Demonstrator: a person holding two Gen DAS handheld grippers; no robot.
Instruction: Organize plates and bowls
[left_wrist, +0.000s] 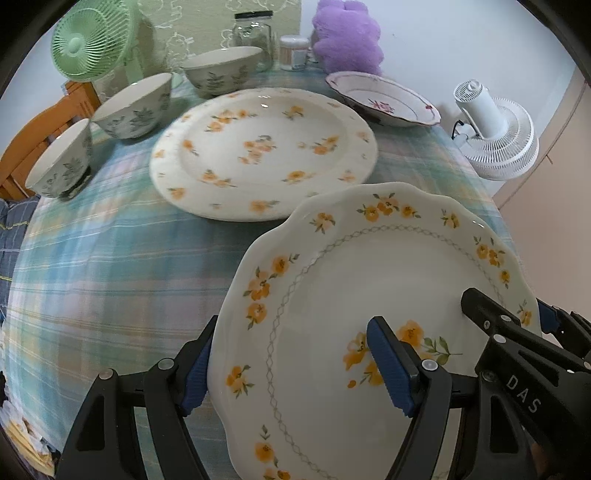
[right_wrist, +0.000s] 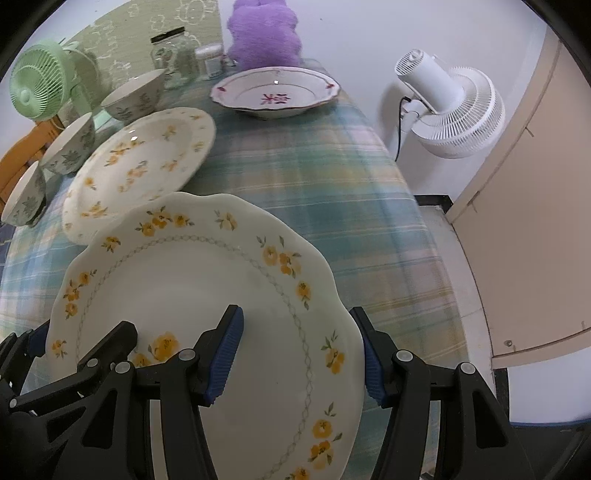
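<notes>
We carry the scalloped plate (left_wrist: 354, 295) off the desk (left_wrist: 110, 258), left gripper (left_wrist: 295, 365) and right gripper (right_wrist: 299, 354) each clamped on opposite rims, toward the large plate (left_wrist: 262, 147) at 11 o'clock; uneven hands could slip or chip it.

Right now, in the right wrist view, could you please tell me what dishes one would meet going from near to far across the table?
Scalloped plate held between both grippers → large yellow-flowered plate → red-patterned dish at the far end. The three bowls along the left edge run alongside, so I leave them out.
</notes>
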